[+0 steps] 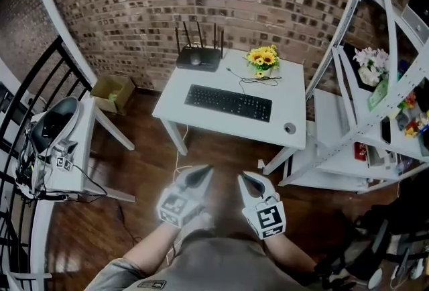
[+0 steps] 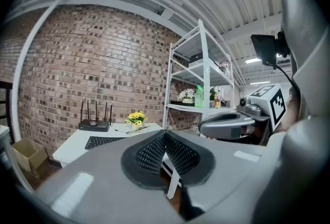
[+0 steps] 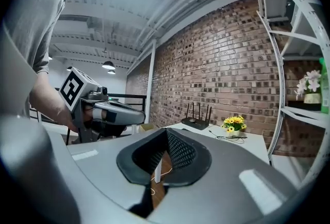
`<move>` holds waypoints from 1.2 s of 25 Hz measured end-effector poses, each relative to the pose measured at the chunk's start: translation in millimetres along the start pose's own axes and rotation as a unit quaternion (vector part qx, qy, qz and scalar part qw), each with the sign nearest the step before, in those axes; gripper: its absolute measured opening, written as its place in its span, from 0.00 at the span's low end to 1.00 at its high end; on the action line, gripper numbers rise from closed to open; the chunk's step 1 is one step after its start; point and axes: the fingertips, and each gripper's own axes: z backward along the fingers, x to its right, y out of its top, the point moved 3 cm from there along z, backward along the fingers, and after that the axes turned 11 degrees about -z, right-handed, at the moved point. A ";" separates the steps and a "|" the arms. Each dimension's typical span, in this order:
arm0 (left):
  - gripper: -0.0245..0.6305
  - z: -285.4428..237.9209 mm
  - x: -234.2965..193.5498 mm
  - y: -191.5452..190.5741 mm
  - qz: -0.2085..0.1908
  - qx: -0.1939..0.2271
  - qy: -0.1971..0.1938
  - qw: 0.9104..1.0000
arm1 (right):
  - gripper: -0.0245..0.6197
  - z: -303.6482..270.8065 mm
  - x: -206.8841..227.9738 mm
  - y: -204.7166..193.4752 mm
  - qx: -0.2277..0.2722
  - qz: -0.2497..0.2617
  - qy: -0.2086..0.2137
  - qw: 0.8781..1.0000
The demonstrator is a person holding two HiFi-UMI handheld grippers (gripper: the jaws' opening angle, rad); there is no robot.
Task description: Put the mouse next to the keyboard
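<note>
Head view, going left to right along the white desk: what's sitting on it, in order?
Router → pot of yellow flowers → small grey mouse at the right front corner. The black keyboard is left out of the order because it stretches across below both the router and the flowers.

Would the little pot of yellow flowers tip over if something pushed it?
Probably, if pushed up high: the yellow flowers spread wider than their small pot, so it looks top-heavy. It likely feels light. The cable lying beside it on the white table might snag a sideways push.
</note>
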 end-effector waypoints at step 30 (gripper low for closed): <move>0.03 -168.3 -221.5 -25.1 0.021 -0.033 0.054 0.998 | 0.06 -235.9 140.8 49.7 -0.007 -0.020 0.027 0.999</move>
